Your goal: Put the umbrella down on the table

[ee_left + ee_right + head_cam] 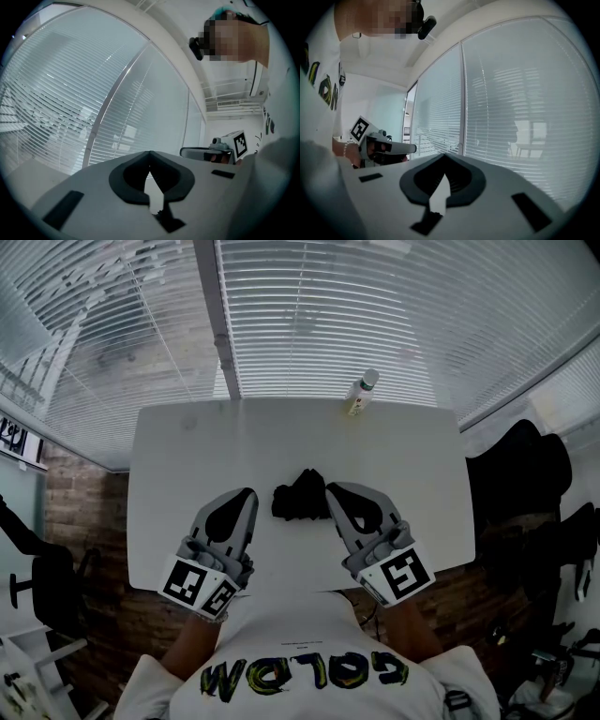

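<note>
Finds the umbrella (298, 495) lying bundled on the table (187, 456), between both grippers and seemingly let go. Shows the left gripper (247, 495) and the right gripper (330, 489) clenched on nothing. Looks like the set-down step finished; calls only for drawing back without nudging it

The white tabletop (187, 465) carries a black folded umbrella (300, 495) lying toward its near edge, midway across, and a small bottle (361, 393) standing at its far edge.
</note>
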Tool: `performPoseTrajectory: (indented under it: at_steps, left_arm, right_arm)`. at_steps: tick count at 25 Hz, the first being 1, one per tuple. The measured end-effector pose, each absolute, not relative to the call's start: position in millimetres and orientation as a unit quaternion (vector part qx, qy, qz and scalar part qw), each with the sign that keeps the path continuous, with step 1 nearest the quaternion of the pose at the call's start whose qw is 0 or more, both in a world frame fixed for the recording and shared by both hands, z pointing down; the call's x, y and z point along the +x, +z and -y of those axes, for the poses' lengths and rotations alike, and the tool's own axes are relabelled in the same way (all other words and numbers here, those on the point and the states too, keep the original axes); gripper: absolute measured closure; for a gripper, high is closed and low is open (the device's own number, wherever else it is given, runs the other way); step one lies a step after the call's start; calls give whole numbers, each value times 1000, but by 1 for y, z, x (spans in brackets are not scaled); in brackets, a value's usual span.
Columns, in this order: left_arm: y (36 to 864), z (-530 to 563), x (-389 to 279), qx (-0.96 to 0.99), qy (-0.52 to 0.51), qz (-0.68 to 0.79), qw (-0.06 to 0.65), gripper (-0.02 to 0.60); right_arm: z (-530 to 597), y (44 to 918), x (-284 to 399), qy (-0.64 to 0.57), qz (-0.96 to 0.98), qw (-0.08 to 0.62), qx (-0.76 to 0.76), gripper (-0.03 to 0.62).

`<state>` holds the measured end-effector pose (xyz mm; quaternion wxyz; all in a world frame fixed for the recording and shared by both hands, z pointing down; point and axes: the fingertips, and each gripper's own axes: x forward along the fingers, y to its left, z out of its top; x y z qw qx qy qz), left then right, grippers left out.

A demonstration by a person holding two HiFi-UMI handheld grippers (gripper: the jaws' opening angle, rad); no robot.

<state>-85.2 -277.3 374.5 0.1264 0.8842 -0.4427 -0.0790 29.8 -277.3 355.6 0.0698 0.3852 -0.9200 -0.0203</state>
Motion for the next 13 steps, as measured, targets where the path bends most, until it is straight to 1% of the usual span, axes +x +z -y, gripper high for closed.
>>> performPoseTrajectory:
  at_steps: [13]
  left_arm:
    - [376,279,-83,883,-81,444,129,571]
  right_arm:
    - [280,359,33,-16,919,74,387,583]
